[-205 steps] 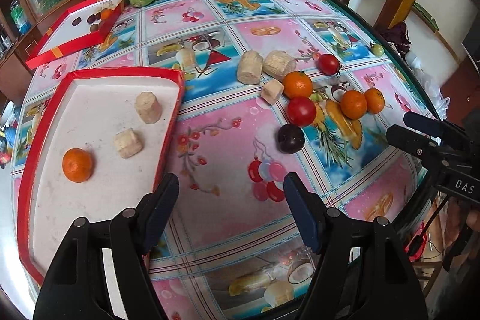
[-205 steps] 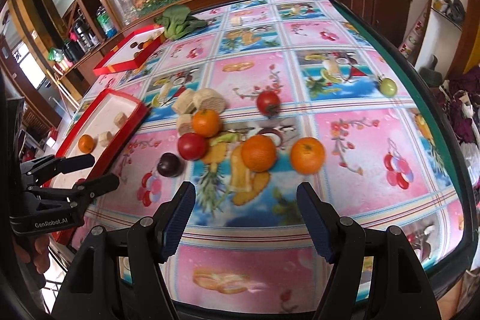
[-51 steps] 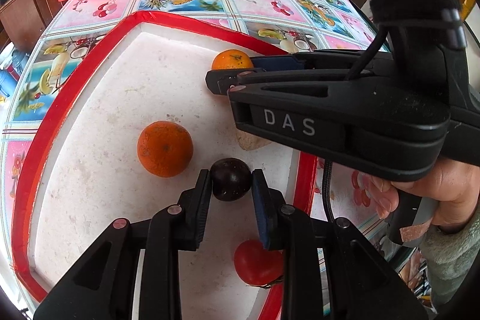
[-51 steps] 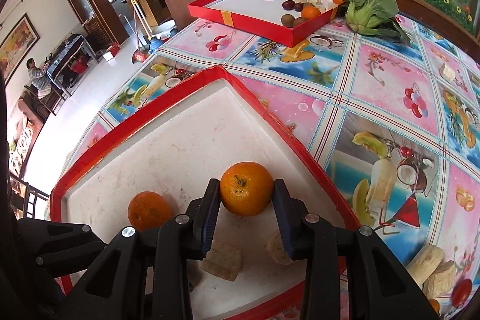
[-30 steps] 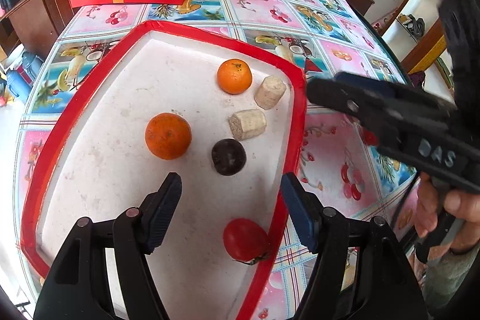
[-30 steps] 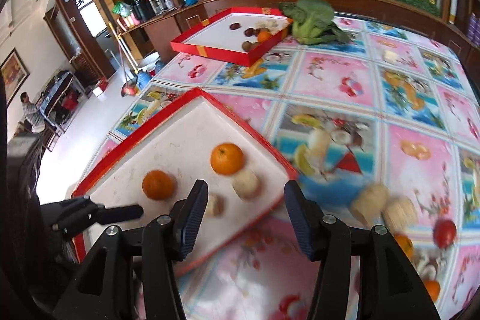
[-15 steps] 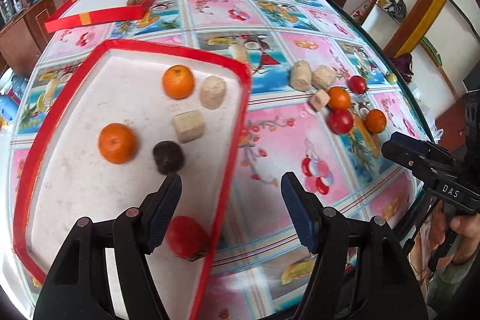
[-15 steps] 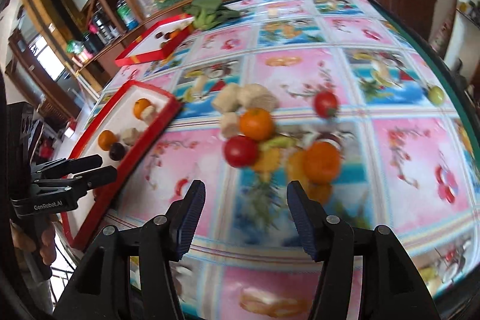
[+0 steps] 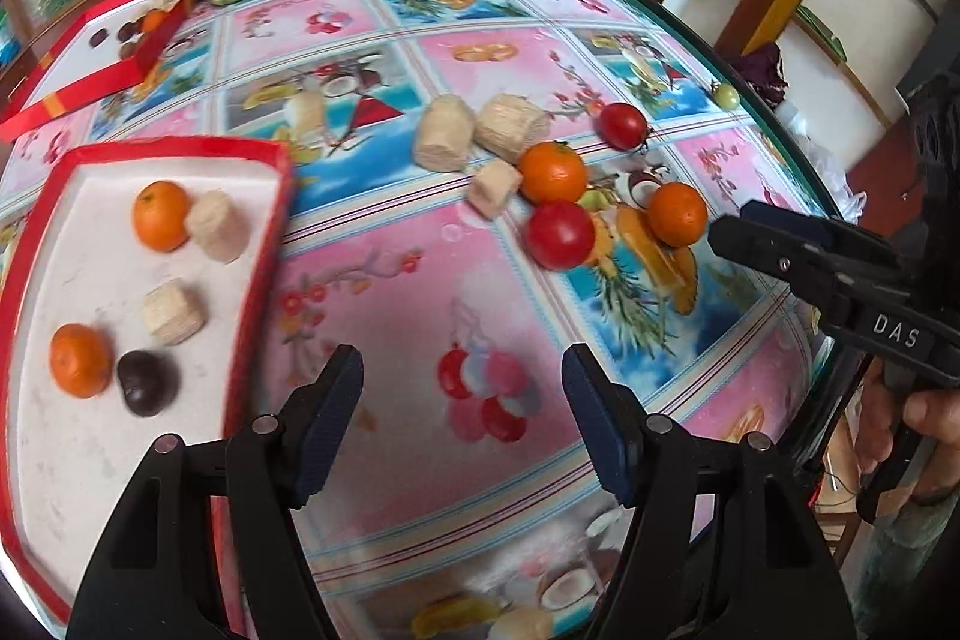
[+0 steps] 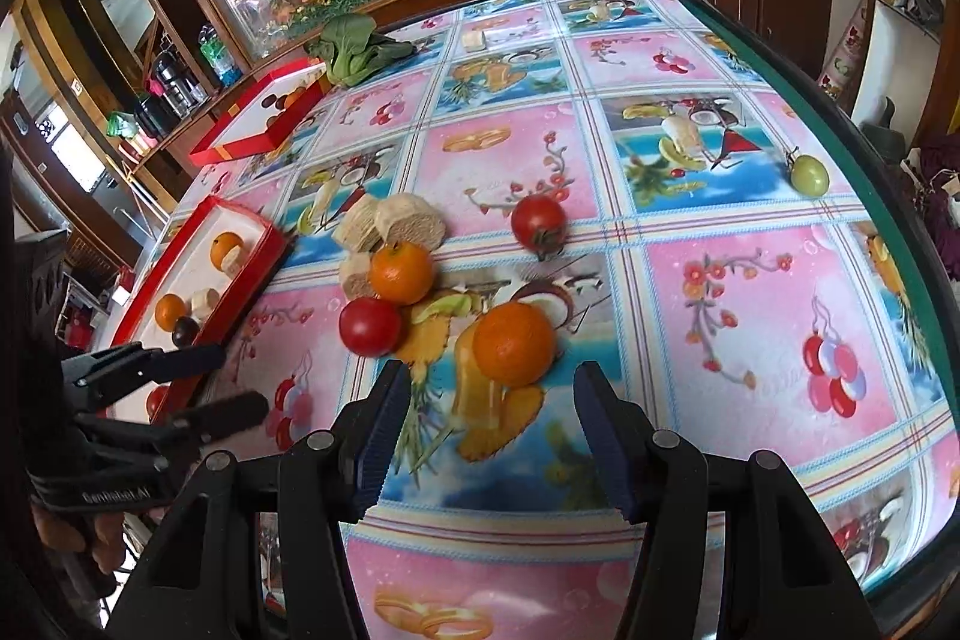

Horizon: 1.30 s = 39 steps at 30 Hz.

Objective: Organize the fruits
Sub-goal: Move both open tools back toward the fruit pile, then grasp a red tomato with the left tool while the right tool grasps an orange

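- Right wrist view: the right gripper was wide apart and empty, just behind an orange on the table.
- The left gripper gaped empty beside the red tray.

Bare patterned worktop at right-wrist frame's right; round orange tangerine blocks centre, red-rimmed white tray left.
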Tool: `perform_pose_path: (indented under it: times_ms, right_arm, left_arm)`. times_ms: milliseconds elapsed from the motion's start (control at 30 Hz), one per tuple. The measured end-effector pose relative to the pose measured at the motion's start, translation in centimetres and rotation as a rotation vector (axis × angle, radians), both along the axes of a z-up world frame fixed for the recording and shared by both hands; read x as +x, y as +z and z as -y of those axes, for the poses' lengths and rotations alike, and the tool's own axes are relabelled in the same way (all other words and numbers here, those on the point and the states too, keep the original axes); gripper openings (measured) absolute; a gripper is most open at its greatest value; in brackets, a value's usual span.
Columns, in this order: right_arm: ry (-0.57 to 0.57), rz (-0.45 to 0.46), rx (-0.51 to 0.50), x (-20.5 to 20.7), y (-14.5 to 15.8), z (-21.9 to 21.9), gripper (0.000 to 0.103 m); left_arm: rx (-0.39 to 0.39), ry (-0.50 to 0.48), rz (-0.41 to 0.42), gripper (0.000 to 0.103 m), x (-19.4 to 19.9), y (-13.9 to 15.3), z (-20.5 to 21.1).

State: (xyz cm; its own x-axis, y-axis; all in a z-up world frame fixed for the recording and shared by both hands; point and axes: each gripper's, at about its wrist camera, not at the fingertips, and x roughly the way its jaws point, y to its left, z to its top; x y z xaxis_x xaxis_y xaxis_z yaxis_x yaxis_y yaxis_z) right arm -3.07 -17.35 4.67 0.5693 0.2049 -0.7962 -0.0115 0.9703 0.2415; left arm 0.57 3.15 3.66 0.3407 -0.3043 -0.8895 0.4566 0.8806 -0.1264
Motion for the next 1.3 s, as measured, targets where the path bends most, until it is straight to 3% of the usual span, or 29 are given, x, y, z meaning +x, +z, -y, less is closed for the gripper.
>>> perform_pose_path:
  times_ms: [233,433,633,733,1133,1300]
  right_arm:
    - [-0.005,0.01,0.037,0.5,-0.3,1.0,0.059]
    - [-0.028,0.001,0.065,0.3,-0.7,2.3,0.058]
    - [-0.013,0.002,0.071,0.8,-0.7,2.2,0.058]
    - [0.0,0.0,0.072,1.2,-0.9,1.7,0.058]
    - [0.018,-0.039,0.031,2.8,-2.7,0.0,0.058]
    - [0.018,-0.037,-0.02,2.9,-3.1,-0.7,0.049]
  left_arm:
    - [-0.022,0.011,-0.015,0.068,2.0,-0.8,2.9]
    - [0.007,-0.016,0.003,0.067,2.8,-1.6,5.7]
    - [0.053,-0.013,0.038,0.042,2.9,-2.0,6.4]
    - [0.025,-0.003,0.024,0.03,2.9,-1.8,5.4]
    - [-0.011,0.056,-0.026,0.031,1.6,-1.8,0.6]
    - [-0.017,0.069,-0.033,0.031,1.8,-1.8,0.7]
